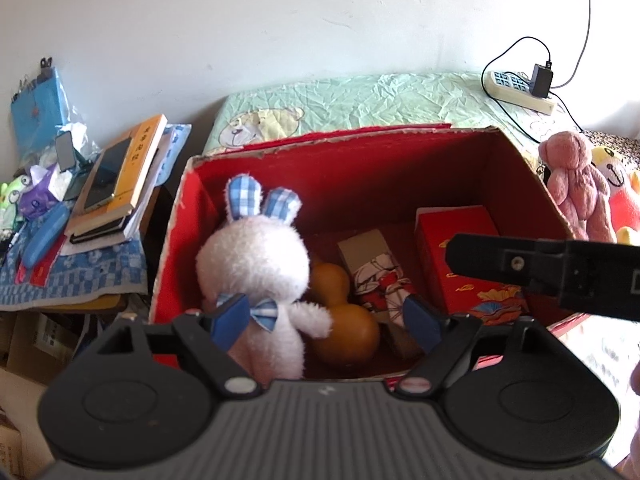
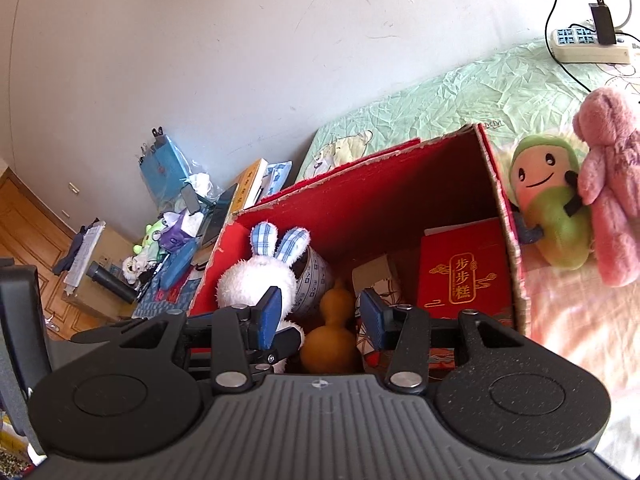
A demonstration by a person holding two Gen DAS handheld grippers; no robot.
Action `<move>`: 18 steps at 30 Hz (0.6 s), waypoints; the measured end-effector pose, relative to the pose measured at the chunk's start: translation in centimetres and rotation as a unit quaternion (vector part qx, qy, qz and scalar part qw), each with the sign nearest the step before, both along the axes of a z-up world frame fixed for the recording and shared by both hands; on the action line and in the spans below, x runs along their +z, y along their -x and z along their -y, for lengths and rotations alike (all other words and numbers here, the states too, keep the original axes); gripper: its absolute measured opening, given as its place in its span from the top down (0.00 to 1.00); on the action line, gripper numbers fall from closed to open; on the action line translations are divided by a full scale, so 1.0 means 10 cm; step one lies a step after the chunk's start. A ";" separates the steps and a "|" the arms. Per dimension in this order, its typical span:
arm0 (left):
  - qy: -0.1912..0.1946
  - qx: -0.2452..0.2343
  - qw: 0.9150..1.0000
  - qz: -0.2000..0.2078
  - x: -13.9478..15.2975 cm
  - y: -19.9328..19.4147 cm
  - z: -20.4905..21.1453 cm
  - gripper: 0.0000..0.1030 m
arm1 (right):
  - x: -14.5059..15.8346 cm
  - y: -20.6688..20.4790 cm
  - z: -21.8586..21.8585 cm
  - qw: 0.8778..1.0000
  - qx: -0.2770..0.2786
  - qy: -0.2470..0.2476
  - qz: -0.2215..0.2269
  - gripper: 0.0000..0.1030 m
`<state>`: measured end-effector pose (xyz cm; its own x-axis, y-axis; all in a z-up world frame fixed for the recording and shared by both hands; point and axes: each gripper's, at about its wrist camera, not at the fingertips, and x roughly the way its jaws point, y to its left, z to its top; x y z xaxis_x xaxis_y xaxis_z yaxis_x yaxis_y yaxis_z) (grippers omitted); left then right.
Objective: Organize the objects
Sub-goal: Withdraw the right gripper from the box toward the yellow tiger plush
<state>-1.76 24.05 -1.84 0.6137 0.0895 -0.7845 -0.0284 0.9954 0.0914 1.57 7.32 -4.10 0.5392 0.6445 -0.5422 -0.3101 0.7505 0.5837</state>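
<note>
A red cardboard box (image 1: pixel 520 184) (image 2: pixel 500 184) stands open on the bed. Inside it are a white plush rabbit (image 1: pixel 256 264) (image 2: pixel 252 280) with blue checked ears, a brown gourd (image 1: pixel 344 320) (image 2: pixel 332 336), a small printed carton (image 1: pixel 380 276) (image 2: pixel 380 280) and a red gift box (image 1: pixel 460 264) (image 2: pixel 464 276). My left gripper (image 1: pixel 326 322) is open above the box's near edge, its jaws either side of the rabbit's body and the gourd, holding nothing. My right gripper (image 2: pixel 320 316) is open over the gourd, empty. It shows as a black bar in the left wrist view (image 1: pixel 560 276).
A pink plush bear (image 1: pixel 580 184) (image 2: pixel 612 184) and a green smiling plush (image 2: pixel 548 208) lie right of the box. A power strip (image 1: pixel 520 90) (image 2: pixel 588 46) with charger sits on the green bedsheet (image 1: pixel 380 96). A cluttered side table (image 1: pixel 80 264) with books (image 1: pixel 116 180) stands left.
</note>
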 end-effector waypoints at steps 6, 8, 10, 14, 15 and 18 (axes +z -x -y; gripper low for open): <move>-0.002 0.017 1.000 0.002 0.06 0.00 0.23 0.12 | 0.10 0.04 0.20 1.000 0.017 -0.002 0.012 0.54; -0.007 0.020 1.000 0.006 0.09 0.00 0.32 0.12 | 0.13 0.04 0.29 1.000 0.020 -0.007 0.013 0.54; -0.007 0.023 1.000 0.009 0.12 -0.01 0.41 0.11 | 0.15 0.04 0.37 1.000 0.024 -0.010 0.015 0.54; -0.011 0.022 1.000 0.017 0.18 -0.02 0.61 0.11 | 0.21 0.04 0.54 0.999 0.027 -0.016 0.021 0.54; -0.013 0.022 1.000 0.019 0.19 -0.02 0.65 0.11 | 0.22 0.04 0.59 0.999 0.027 -0.017 0.022 0.54; -0.007 0.022 1.000 0.017 0.21 -0.05 0.78 0.11 | 0.24 0.03 0.73 0.999 0.027 -0.019 0.025 0.54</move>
<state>-1.28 16.23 0.27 0.6345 0.1289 -0.7621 -0.0763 0.9916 0.1042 1.24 0.01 -1.72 0.5288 0.6923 -0.4910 -0.3781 0.7101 0.5940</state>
